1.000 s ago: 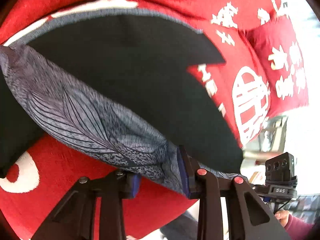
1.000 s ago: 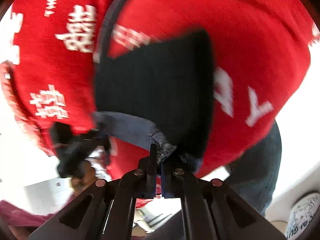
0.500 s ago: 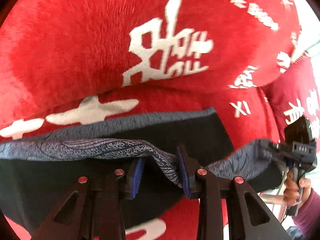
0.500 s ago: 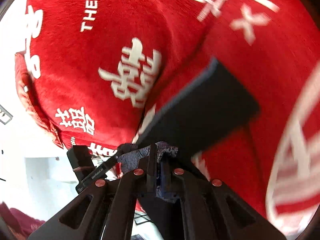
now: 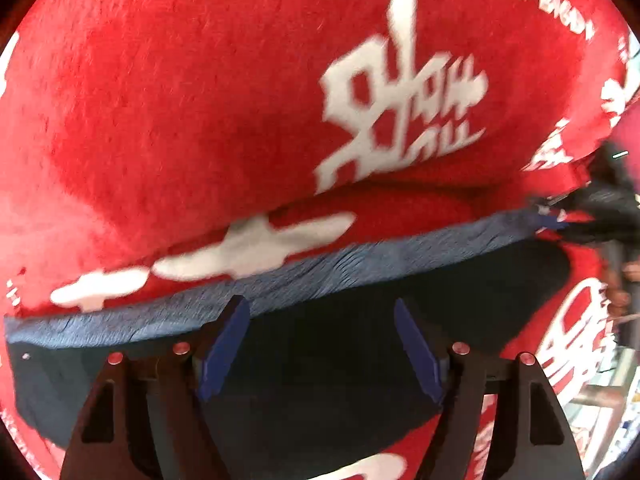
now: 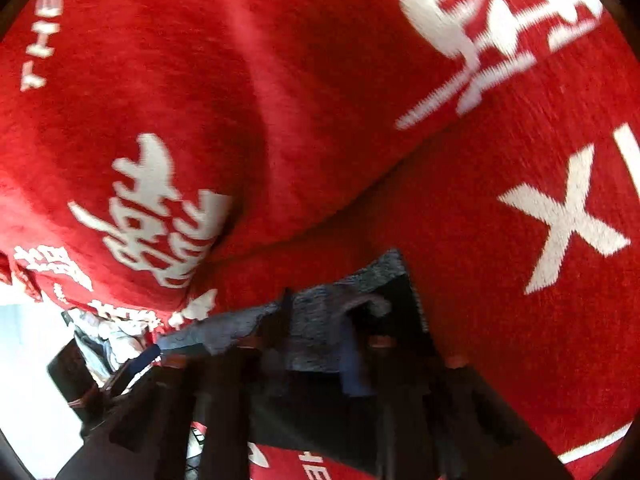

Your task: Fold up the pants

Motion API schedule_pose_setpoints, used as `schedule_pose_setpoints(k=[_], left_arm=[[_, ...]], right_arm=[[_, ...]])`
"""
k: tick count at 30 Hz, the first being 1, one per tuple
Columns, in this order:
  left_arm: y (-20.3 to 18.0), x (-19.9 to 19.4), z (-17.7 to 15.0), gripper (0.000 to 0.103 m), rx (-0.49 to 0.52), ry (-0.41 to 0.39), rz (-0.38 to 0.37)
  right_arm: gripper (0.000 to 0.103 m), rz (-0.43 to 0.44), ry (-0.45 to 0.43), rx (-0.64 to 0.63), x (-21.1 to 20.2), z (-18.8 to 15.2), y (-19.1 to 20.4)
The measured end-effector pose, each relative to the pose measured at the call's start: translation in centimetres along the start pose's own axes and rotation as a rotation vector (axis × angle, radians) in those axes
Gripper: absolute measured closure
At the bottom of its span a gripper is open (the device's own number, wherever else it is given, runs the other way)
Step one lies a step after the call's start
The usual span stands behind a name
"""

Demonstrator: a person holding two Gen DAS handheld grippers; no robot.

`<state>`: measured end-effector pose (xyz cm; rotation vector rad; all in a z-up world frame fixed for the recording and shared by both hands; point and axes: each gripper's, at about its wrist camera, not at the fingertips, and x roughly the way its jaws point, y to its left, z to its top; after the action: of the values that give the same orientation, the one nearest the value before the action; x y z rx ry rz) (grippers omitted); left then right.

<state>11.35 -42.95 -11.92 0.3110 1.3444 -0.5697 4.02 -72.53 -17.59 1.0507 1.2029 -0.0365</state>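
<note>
The pants (image 5: pixel 328 364), dark with a grey-blue patterned edge, lie folded flat on the red blanket (image 5: pixel 200 100) with white lettering. The left tool (image 5: pixel 322 344) has just been opening: its blue pads stand apart above the dark cloth, pinching nothing. The right tool (image 6: pixel 316 356), badly blurred, has likewise just been opening; its fingers look parted over the pants' patterned corner, released.
</note>
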Motion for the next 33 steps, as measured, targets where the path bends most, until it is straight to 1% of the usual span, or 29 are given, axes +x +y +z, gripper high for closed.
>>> schedule_pose_setpoints(k=[1, 2, 5, 7, 9, 10, 11, 12, 13, 14, 15, 17, 18, 19, 20, 21, 22, 23, 24, 25, 27, 28, 29, 30, 31, 32, 33], left_arm=[[0.5, 0.3, -0.3, 0.028, -0.012, 0.01, 0.023], [0.8, 0.9, -0.9, 0.028, -0.034, 0.015, 0.05], [1.4, 2.2, -1.7, 0.028, -0.069, 0.033, 0.107], [1.7, 3.1, -2.2, 0.028, -0.084, 0.054, 0.13], [1.9, 3.8, -2.5, 0.028, -0.101, 0.073, 0.134], [1.8, 3.8, -2.5, 0.028, -0.104, 0.069, 0.137], [1.7, 3.6, -2.4, 0.028, -0.099, 0.064, 0.142], [1.5, 3.5, -2.3, 0.028, -0.087, 0.058, 0.147], [1.2, 3.5, -2.1, 0.028, -0.073, 0.059, 0.151], [1.1, 3.5, -2.1, 0.028, -0.063, 0.064, 0.158], [1.0, 3.5, -2.0, 0.028, -0.053, 0.07, 0.163], [0.7, 4.1, -2.1, 0.028, -0.04, 0.084, 0.166], [0.8, 4.4, -2.5, 0.028, -0.039, 0.093, 0.164], [0.8, 4.7, -2.8, 0.028, -0.042, 0.096, 0.162], [0.7, 4.9, -3.0, 0.027, -0.045, 0.09, 0.165], [0.5, 5.0, -3.2, 0.027, -0.046, 0.079, 0.174], [0.3, 5.1, -3.2, 0.027, -0.045, 0.07, 0.183], [0.1, 5.1, -3.2, 0.027, -0.044, 0.064, 0.189], [-0.1, 5.2, -3.1, 0.027, -0.045, 0.058, 0.196], [-0.2, 5.3, -3.2, 0.027, -0.045, 0.054, 0.201], [-0.1, 5.3, -2.9, 0.027, -0.048, 0.05, 0.199], [0.2, 5.3, -2.9, 0.027, -0.052, 0.05, 0.194], [0.5, 5.3, -2.7, 0.027, -0.06, 0.051, 0.188], [0.1, 4.9, -3.4, 0.027, -0.064, 0.051, 0.187], [0.2, 4.8, -3.3, 0.027, -0.066, 0.051, 0.186], [0.3, 4.8, -3.3, 0.027, -0.065, 0.049, 0.188], [0.3, 4.6, -3.2, 0.027, -0.065, 0.046, 0.189]], right_arm=[[0.033, -0.002, -0.02, -0.013, -0.6, -0.3, 0.4], [0.032, -0.024, -0.066, -0.039, -2.0, -1.2, 1.0], [0.032, -0.043, -0.142, -0.056, -4.9, -3.6, 1.2], [0.032, -0.03, -0.173, 0.006, -6.4, -5.5, 0.0], [0.038, -0.015, -0.167, 0.128, -6.6, -7.8, -2.5], [0.044, 0.0, -0.149, 0.166, -6.3, -8.2, -3.3], [0.049, 0.016, -0.114, 0.234, -5.2, -9.0, -4.7], [0.052, 0.017, -0.098, 0.272, -4.4, -9.2, -5.5], [0.072, 0.023, -0.092, 0.297, -3.7, -9.2, -6.2], [0.101, 0.046, -0.089, 0.307, -3.1, -9.1, -6.6], [0.101, 0.035, -0.081, 0.295, -2.9, -8.9, -6.5], [0.101, -0.053, -0.077, 0.217, -3.3, -8.7, -5.5], [0.1, -0.082, -0.084, 0.192, -3.8, -8.7, -5.0], [0.096, -0.114, -0.102, 0.17, -4.7, -8.7, -4.6], [0.096, -0.137, -0.154, 0.124, -6.2, -8.4, -3.7], [0.092, -0.134, -0.175, 0.095, -6.8, -8.1, -3.2], [0.072, -0.125, -0.184, 0.058, -7.0, -7.2, -2.5], [0.044, -0.121, -0.166, 0.026, -6.6, -6.1, -1.9], [0.036, -0.124, -0.134, 0.003, -5.7, -4.8, -1.3], [0.036, -0.118, -0.108, -0.019, -4.8, -3.8, -0.9], [0.046, -0.138, -0.064, -0.08, -2.0, -1.8, 0.1], [0.056, -0.154, -0.046, -0.095, -0.9, -1.3, 0.4], [0.069, -0.189, -0.005, -0.094, 0.8, -0.5, 0.3], [0.08, -0.198, 0.023, -0.076, 1.7, -0.4, -0.1], [0.096, -0.197, 0.052, -0.054, 2.6, -0.2, -0.4], [0.097, -0.192, 0.082, -0.041, 3.4, -0.2, -0.7], [0.098, -0.191, 0.081, -0.054, 3.4, -0.3, -0.6]])
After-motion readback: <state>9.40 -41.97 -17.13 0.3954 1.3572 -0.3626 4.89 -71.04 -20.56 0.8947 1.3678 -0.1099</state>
